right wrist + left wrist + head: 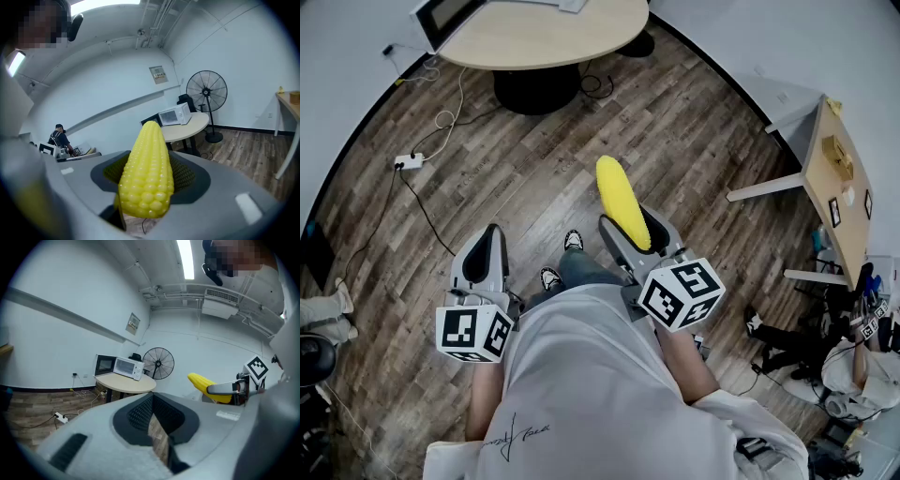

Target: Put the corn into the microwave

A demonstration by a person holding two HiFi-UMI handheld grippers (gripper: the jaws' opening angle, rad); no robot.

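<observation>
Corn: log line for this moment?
corn | gripped in right tongs | left tongs empty | microwave on round table, not reached

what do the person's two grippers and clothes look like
Both the left gripper and right gripper are smooth light-grey shells with black ribbed pads inside. Each carries a white cube printed with black square markers. The person wears a white short-sleeved shirt with small black script.

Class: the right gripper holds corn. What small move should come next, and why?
Probably carry the corn forward toward the microwave: the right gripper is shut on it, but the microwave stands on a table across the room, seemingly out of reach.
</observation>
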